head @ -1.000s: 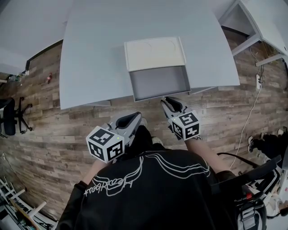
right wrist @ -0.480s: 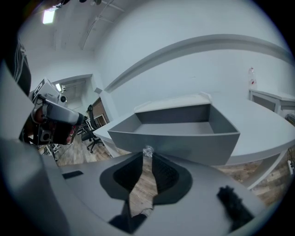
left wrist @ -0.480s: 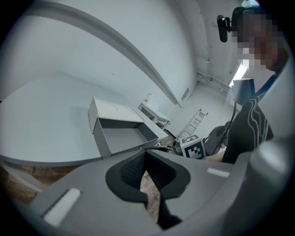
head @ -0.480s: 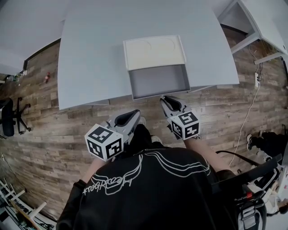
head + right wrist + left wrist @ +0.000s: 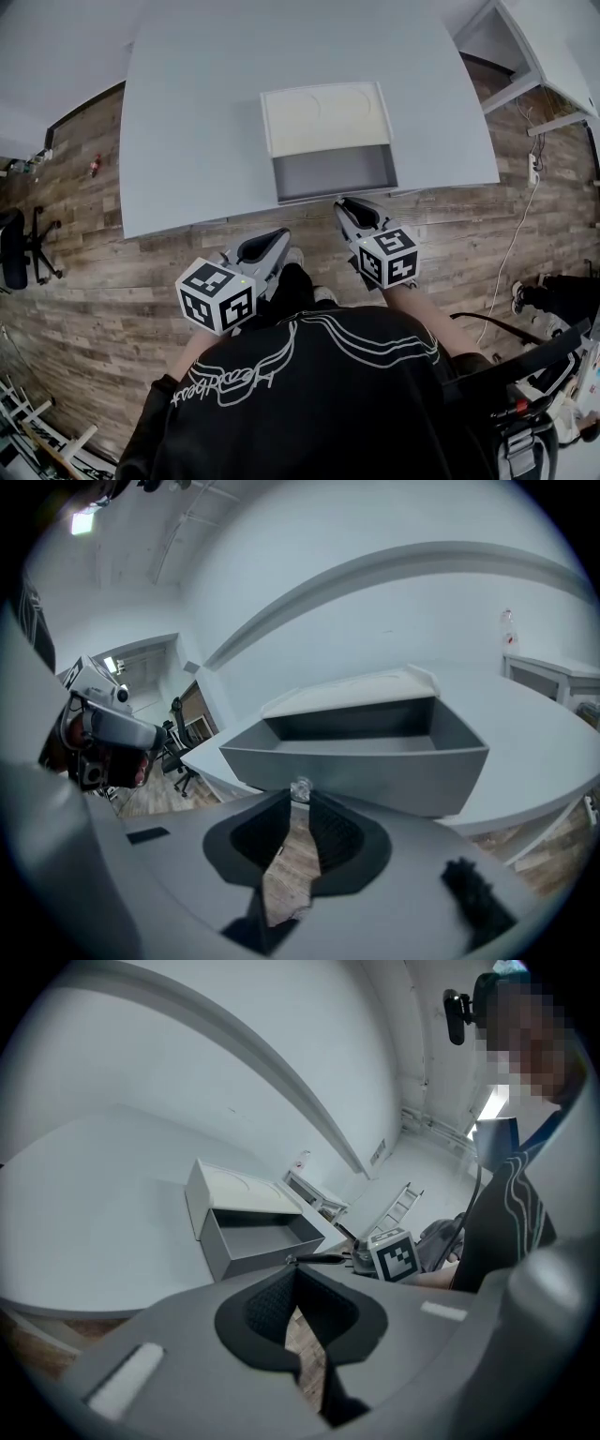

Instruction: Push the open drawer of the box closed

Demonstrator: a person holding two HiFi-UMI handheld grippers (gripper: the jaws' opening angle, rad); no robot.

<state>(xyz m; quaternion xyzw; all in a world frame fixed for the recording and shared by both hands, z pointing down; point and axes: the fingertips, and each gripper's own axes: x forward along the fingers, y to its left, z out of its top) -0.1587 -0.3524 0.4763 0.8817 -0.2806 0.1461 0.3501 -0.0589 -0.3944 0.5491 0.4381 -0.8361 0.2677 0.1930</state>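
Right gripper (image 5: 349, 206), jaws together and empty, rests its tips at the knob (image 5: 300, 787) of the open drawer (image 5: 333, 172) near the table (image 5: 187, 141) edge. Best push straight and centred into the box (image 5: 323, 117).

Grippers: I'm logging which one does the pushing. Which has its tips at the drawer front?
The right gripper: its tips sit at the front panel of the drawer. The left gripper hangs back, short of the table edge.

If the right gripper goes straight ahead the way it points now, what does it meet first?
The open drawer's grey front panel, probably at its small knob, which sits just beyond the tips of the right gripper; the exact depth is unclear.
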